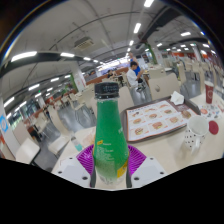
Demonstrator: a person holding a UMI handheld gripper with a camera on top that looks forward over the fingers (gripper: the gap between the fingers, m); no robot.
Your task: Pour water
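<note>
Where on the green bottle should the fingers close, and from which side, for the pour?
Grip the green bottle on its straight lower body, well below the dark cap, coming in level from the side. It stands upright between the fingers already; the gripper looks closed about it. The narrower neck would likely slip.

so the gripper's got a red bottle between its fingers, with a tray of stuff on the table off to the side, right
Not quite: the bottle between the fingers is green, not red, with a dark cap. The gripper view shows it standing upright between the gripper's purple pads. The rest holds: a tray of items lies on the table beside it. Whether both fingers actually press on the bottle cannot be told from here.
</note>
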